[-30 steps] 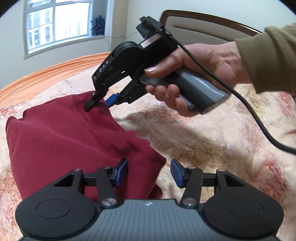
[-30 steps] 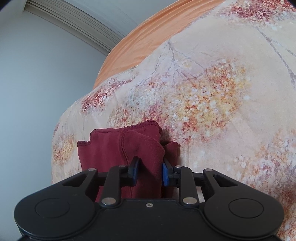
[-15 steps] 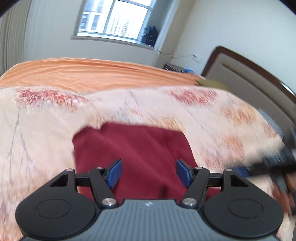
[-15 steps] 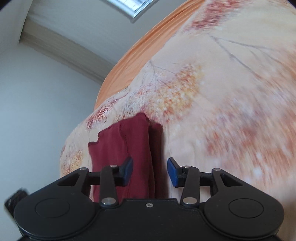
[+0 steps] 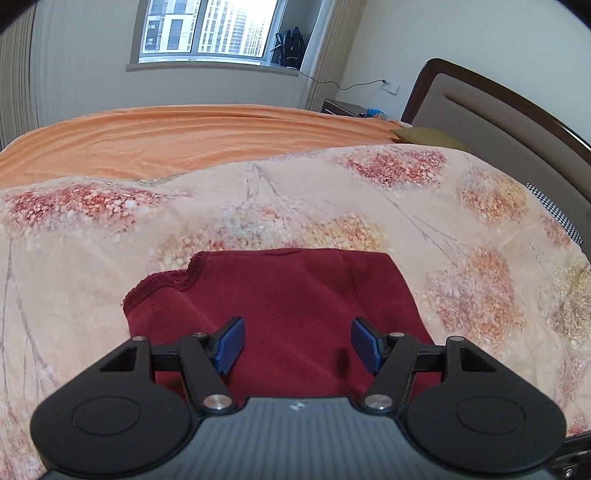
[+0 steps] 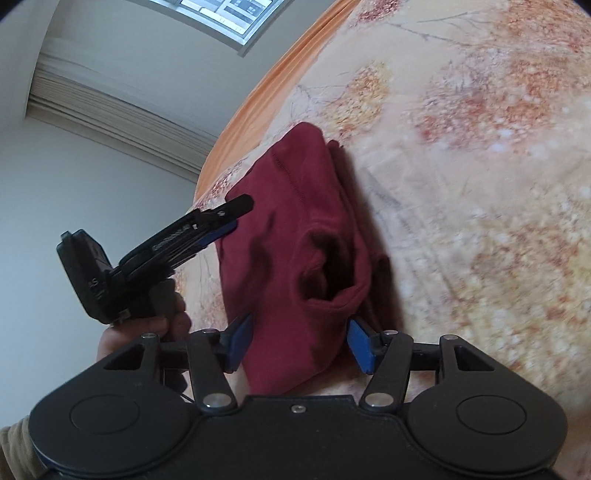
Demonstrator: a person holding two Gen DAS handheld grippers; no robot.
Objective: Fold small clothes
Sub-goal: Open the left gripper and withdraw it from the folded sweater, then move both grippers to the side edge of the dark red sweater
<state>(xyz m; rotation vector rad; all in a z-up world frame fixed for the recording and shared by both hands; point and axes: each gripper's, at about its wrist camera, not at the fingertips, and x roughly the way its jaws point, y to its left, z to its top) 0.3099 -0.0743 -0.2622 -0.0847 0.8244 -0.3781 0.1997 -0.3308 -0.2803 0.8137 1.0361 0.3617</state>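
A dark red garment (image 5: pixel 288 295) lies folded in a rough rectangle on the floral quilt (image 5: pixel 110 240). In the left wrist view my left gripper (image 5: pixel 297 343) hovers over its near part, open, with nothing between its blue pads (image 5: pixel 231 345). In the right wrist view the garment (image 6: pixel 288 206) shows a puckered fold near the middle. My right gripper (image 6: pixel 299 341) hangs over its near end; its jaws are opening and the pads do not press on the cloth. The left gripper (image 6: pixel 236 218) appears there too, at the garment's left edge, held by a hand (image 6: pixel 147 328).
An orange sheet (image 5: pixel 184 136) covers the far half of the bed. A brown headboard (image 5: pixel 498 110) rises at the right, with an olive pillow (image 5: pixel 424 134) and a checkered cloth (image 5: pixel 554 218) near it. A window (image 5: pixel 207 26) is in the far wall.
The right gripper, shut on the garment's edge before, has let go and pulled back. The left gripper swung round over the garment and widened. The garment now lies flat, folded over.
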